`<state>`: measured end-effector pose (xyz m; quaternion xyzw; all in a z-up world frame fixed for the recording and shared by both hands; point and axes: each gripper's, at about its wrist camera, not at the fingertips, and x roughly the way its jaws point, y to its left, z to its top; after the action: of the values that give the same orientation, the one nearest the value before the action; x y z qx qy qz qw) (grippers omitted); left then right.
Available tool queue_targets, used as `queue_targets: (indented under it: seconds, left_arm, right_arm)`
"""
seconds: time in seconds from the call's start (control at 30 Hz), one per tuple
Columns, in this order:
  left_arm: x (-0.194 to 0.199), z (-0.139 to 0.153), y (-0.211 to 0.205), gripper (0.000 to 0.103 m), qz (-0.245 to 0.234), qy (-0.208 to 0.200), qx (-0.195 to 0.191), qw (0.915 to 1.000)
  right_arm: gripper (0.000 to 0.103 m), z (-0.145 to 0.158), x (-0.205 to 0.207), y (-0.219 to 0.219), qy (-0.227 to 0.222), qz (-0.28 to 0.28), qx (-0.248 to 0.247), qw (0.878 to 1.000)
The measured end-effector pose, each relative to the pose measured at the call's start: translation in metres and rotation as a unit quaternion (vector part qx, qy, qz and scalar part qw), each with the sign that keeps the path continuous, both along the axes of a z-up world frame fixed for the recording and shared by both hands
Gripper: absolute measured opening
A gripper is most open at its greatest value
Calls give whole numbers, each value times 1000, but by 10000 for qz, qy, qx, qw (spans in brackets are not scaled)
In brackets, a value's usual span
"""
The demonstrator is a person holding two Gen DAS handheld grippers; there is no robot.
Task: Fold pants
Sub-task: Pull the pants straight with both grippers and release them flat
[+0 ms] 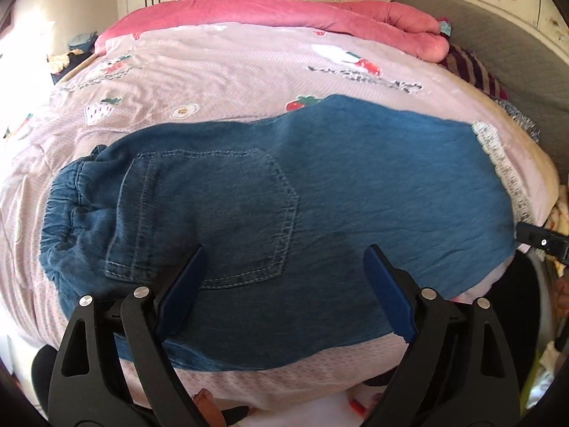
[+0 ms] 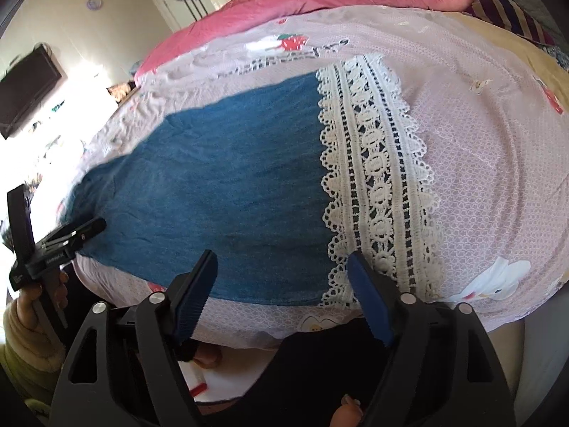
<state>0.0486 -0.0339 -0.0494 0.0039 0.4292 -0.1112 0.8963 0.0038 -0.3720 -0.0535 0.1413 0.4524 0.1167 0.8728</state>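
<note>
Blue denim pants [image 1: 320, 192] lie flat across the bed, with the elastic waistband [image 1: 60, 206] at the left and a back pocket [image 1: 213, 213] facing up. The leg [image 2: 220, 185] ends in a white lace cuff [image 2: 373, 178] on the right. My left gripper [image 1: 284, 252] is open over the near edge of the seat, nothing between its blue pads [image 1: 185, 284]. My right gripper [image 2: 282, 256] is open over the near edge of the leg, just left of the lace. The left gripper [image 2: 71, 235] also shows at the leg's left end, held in a hand.
The bed carries a pale pink strawberry-print sheet [image 1: 213, 71] and a rolled pink quilt [image 1: 284, 10] at the far side. A grey headboard [image 1: 498, 46] and a striped pillow [image 1: 473, 71] stand at the right. A dark screen [image 2: 25, 89] hangs on the left wall.
</note>
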Motion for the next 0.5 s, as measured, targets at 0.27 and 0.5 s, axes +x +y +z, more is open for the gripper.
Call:
queue_targets:
  seconds: [0.27,0.5]
  left_arm:
    - [-11,25,-19,90,-176,-172,-199,9995]
    - [-16,44,-51,93,-446,-350,-214,9982]
  right_arm:
    - [86,27,-9,-15,-384,-120,39,9992]
    - [90,50,-5,-37,-641,-181,-129,9977]
